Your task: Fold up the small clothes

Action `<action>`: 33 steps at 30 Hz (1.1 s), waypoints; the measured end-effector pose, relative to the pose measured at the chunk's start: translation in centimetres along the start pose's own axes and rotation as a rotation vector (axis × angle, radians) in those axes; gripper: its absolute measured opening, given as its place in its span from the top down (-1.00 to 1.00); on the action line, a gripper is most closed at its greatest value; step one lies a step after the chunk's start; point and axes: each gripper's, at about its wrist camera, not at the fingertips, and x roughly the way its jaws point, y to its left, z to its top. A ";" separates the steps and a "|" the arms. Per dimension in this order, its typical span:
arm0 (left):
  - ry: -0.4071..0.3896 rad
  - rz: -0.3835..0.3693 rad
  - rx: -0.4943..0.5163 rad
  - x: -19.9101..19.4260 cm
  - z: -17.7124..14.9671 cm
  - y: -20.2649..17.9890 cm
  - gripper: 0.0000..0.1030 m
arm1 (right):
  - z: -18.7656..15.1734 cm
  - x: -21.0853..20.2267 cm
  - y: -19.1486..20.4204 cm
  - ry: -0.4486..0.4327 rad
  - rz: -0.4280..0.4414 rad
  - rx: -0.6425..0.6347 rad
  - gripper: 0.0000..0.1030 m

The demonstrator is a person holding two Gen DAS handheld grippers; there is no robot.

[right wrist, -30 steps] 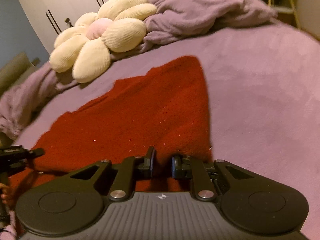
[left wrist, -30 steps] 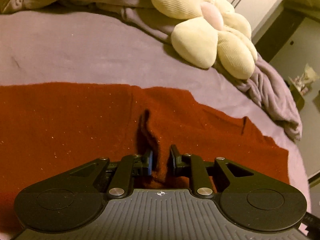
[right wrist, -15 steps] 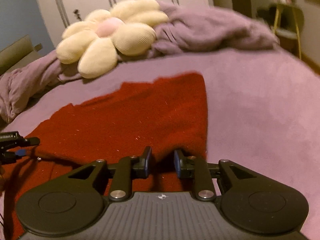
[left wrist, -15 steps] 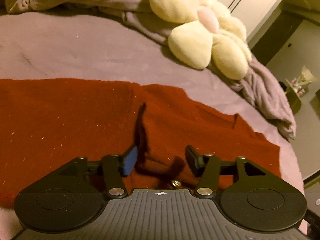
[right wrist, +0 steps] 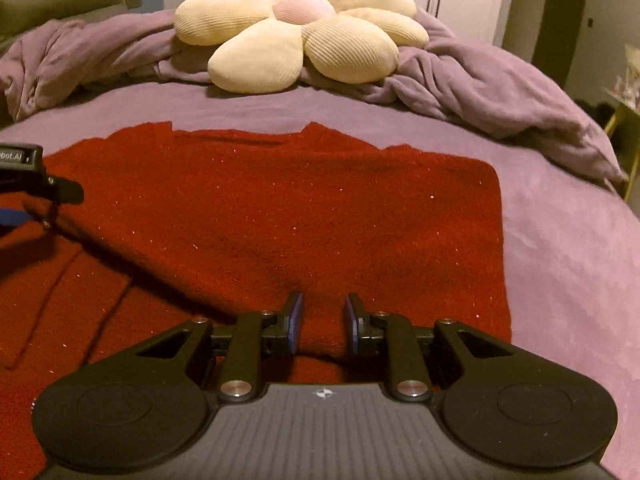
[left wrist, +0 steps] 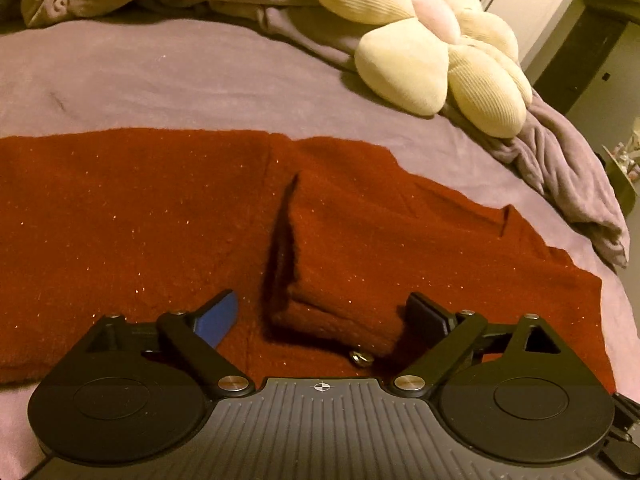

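The red sweater (left wrist: pixel 140 232) lies spread flat on the bed (left wrist: pixel 168 80), whose purple cover reaches back to a cream flower-shaped pillow (left wrist: pixel 440 52) resting on a bunched purple blanket (right wrist: pixel 480 80). In the left wrist view, a folded-over flap of the sweater (left wrist: pixel 332 280) rises as a soft ridge directly ahead of the left gripper (left wrist: pixel 326 316), lying between its two fingers but touching neither pad; a small metal ring (left wrist: pixel 360 358) shows just under the flap's near edge. The left gripper's jaws have just been opening and now stand wide apart, released, with the blue pad (left wrist: pixel 218 318) on one side and the dark pad on the other, both clear of the cloth. In the right wrist view, the right gripper (right wrist: pixel 322 326) sits low over the sweater's near edge, close to its right-hand border. Its fingers (right wrist: pixel 294 324) are parted only narrowly, and a hump of red fabric sits in the gap; whether the pads press on it I cannot tell. The left gripper's tip shows at that view's left edge, above the sweater.
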 end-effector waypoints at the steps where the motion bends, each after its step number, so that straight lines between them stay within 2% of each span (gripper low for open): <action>1: -0.001 -0.005 -0.006 -0.1 0.0 0.1 -0.85 | 0.1 0.0 0.1 -0.002 -0.004 0.001 0.53; 6: 0.006 -0.016 -0.016 -0.6 -0.1 0.3 -0.89 | -0.4 -0.3 -0.7 -0.023 -0.001 0.071 0.38; 12: -0.002 -0.021 -0.054 -0.7 -0.1 0.6 -0.89 | -0.4 -0.3 -0.7 -0.030 -0.007 0.114 0.31; 17: -0.001 -0.023 -0.032 -0.7 -0.2 0.5 -0.89 | -0.2 0.0 -0.1 -0.013 -0.034 0.077 0.28; 20: -0.002 -0.054 -0.074 -1.4 -0.1 1.2 -0.90 | 0.0 0.3 -0.2 -0.001 -0.029 0.067 0.25; 24: 0.000 -0.148 -0.217 -4.1 -0.4 3.8 -0.90 | 0.9 -0.5 -0.3 0.047 -0.011 0.033 0.20; 27: -0.014 -0.206 -0.280 -7.1 -1.6 6.8 -0.90 | 0.3 -3.6 -0.7 0.010 -0.017 0.055 -0.11; 30: -0.059 -0.202 -0.332 -10.0 -2.9 10.6 -0.90 | -1.8 -7.4 -1.5 -0.027 0.025 0.130 -0.11; 33: -0.128 -0.128 -0.405 -12.9 -3.9 15.0 -0.90 | -4.7 -10.6 -2.4 -0.029 0.085 0.246 -0.10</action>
